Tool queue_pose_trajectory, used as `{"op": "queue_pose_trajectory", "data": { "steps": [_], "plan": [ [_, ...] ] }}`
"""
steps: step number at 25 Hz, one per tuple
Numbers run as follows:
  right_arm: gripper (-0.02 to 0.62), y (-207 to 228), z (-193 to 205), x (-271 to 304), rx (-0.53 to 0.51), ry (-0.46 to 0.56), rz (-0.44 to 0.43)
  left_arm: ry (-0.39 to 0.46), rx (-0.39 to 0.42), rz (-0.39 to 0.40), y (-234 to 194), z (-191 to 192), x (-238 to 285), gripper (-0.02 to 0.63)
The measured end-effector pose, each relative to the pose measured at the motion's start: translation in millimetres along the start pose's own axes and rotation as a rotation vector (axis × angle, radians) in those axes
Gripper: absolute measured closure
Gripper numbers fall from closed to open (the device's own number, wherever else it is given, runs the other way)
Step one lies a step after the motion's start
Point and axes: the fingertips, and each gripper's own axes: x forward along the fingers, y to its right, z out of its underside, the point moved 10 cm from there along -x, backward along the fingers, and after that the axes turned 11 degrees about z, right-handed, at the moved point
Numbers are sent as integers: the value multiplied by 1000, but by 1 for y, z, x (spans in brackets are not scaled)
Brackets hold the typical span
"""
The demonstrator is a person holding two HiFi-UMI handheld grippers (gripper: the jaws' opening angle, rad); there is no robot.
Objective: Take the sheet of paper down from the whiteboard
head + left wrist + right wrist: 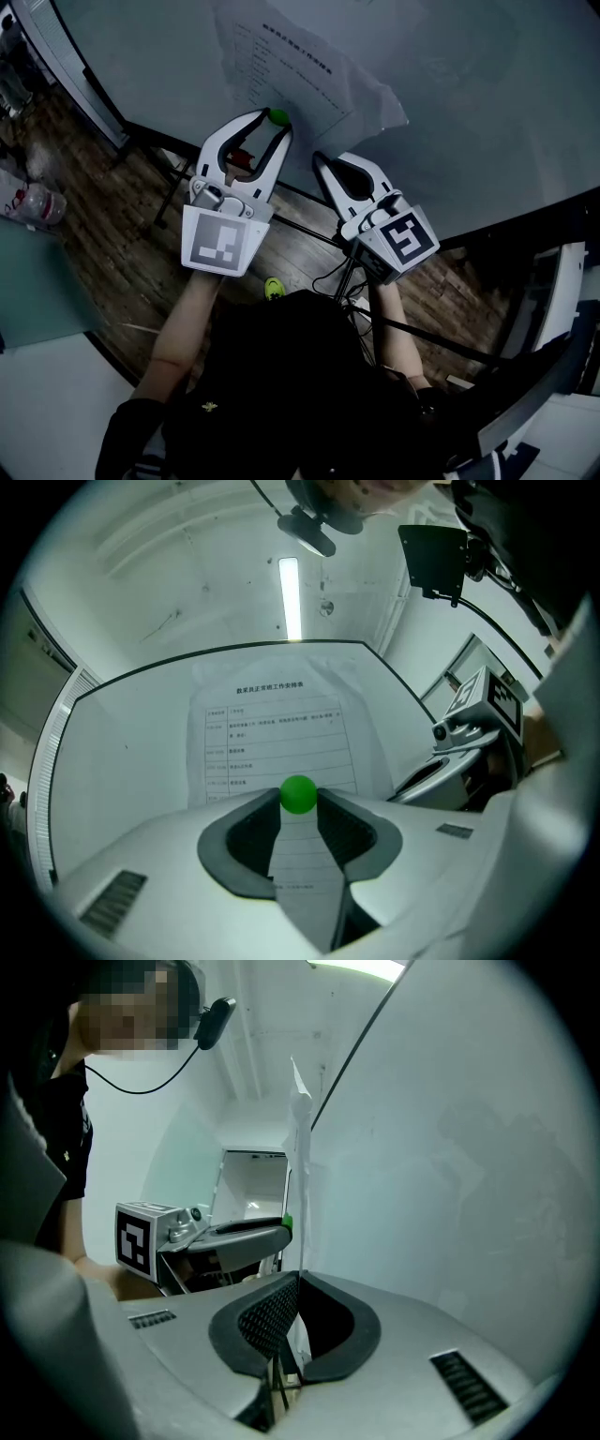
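Now the left gripper (269, 120) is pinching the green magnet (298, 795) dead ahead on the paper (281, 733), while the right gripper (294, 1283), just beside, is clamping the paper's lower edge.

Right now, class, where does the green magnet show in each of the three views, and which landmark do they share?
Head view: green magnet upper centre, between the left gripper's jaw tips.
Left gripper view: just below centre, between the jaws.
Right gripper view: a green sliver left of centre, beside the sheet of paper, seen edge-on.
Shared landmark: that sheet of paper.
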Motion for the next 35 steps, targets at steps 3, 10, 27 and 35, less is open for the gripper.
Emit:
{"op": "queue_pose_trajectory", "data": {
  "steps": [3, 10, 27, 35],
  "plan": [
    [569, 2, 0, 0, 9, -20, 3, -9, -20, 10, 0, 0, 4, 483],
    [569, -24, 4, -26, 19, -39, 10, -26, -36, 30, 21, -5, -20, 483],
    [569, -138, 11, -140, -19, 9, 28, 24, -26, 68, 120, -46, -137, 483],
    [569, -147, 8, -165, -23, 9, 19, 23, -47, 71, 145, -59, -146, 483]
  ]
}}
